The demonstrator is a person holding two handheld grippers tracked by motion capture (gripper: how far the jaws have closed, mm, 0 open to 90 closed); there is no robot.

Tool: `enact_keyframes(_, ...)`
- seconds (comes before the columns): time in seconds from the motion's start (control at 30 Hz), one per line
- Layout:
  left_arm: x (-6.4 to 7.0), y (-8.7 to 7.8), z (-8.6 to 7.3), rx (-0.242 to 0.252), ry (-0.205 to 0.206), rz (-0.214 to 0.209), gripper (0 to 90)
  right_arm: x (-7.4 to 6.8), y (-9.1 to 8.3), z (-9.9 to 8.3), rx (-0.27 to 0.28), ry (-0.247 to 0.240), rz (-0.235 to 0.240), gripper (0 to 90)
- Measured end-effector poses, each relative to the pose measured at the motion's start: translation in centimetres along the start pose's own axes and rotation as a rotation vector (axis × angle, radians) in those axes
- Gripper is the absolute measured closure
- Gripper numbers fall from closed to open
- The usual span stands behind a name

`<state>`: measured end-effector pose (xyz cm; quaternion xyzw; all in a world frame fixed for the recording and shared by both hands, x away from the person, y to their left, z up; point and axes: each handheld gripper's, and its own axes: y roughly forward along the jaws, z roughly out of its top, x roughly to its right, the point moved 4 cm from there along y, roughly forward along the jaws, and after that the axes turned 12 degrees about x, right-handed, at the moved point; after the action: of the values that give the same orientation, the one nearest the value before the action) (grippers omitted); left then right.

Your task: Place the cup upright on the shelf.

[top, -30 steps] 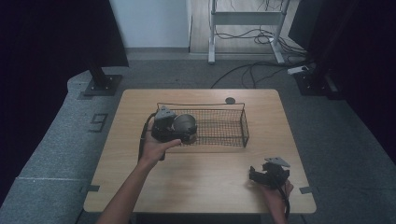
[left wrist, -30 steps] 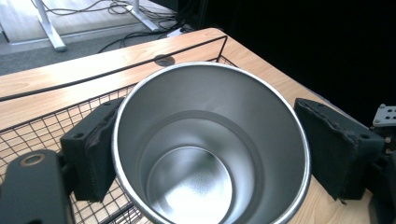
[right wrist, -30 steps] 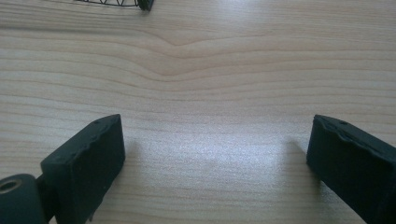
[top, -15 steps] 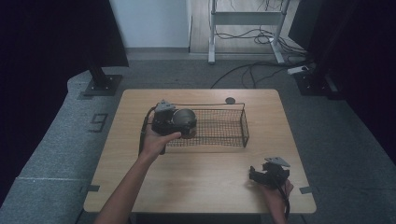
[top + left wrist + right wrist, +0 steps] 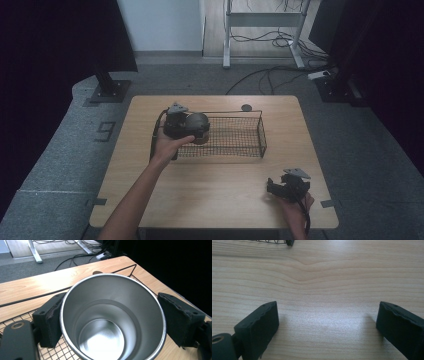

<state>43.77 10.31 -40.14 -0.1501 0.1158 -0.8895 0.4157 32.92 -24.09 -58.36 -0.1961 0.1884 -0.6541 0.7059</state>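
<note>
A steel cup (image 5: 112, 320) sits between the two black jaws of my left gripper (image 5: 112, 322), its open mouth toward the camera. In the high view the left gripper (image 5: 192, 126) holds the cup (image 5: 198, 121) over the left end of a black wire basket (image 5: 250, 145) at the table's middle. My right gripper (image 5: 274, 187) rests low near the table's front right corner. Its jaws stand wide apart over bare wood in the right gripper view, with the right gripper (image 5: 327, 322) holding nothing.
The wooden table (image 5: 210, 195) has open surface in front of the basket. A small dark round disc (image 5: 246, 107) lies behind the basket near the far edge. A basket corner (image 5: 287, 242) shows at the top of the right gripper view.
My left gripper has carried the cup a little up and away, over the basket's left end. The right gripper has stayed put.
</note>
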Motion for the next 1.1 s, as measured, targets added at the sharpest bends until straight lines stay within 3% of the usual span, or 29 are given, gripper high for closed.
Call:
enact_keyframes(0.2, -0.7, 0.5, 0.1, -0.011, -0.007, 0.016, 14.6, 0.0, 0.0, 0.0, 0.0, 0.0, 0.0, 4.4)
enact_keyframes(0.3, -1.3, 0.6, 0.3, -0.004, -0.033, 0.015, 14.6, 0.0, 0.0, 0.0, 0.0, 0.0, 0.0, 4.4)
enact_keyframes(0.67, -2.2, 1.7, -0.1, -0.031, -0.033, 0.043, 14.6, 0.0, 0.0, 0.0, -0.001, 0.002, 0.0, 4.4)
enact_keyframes(0.9, -2.7, 3.2, -1.2, -0.039, -0.036, 0.068, 14.6, 0.0, 0.0, 0.0, -0.001, 0.0, 0.0, 4.4)
enact_keyframes(1.1, -3.7, 4.4, -2.8, -0.078, -0.054, 0.094, 14.6, 0.0, 0.0, 0.0, -0.001, 0.0, 0.0, 4.4)
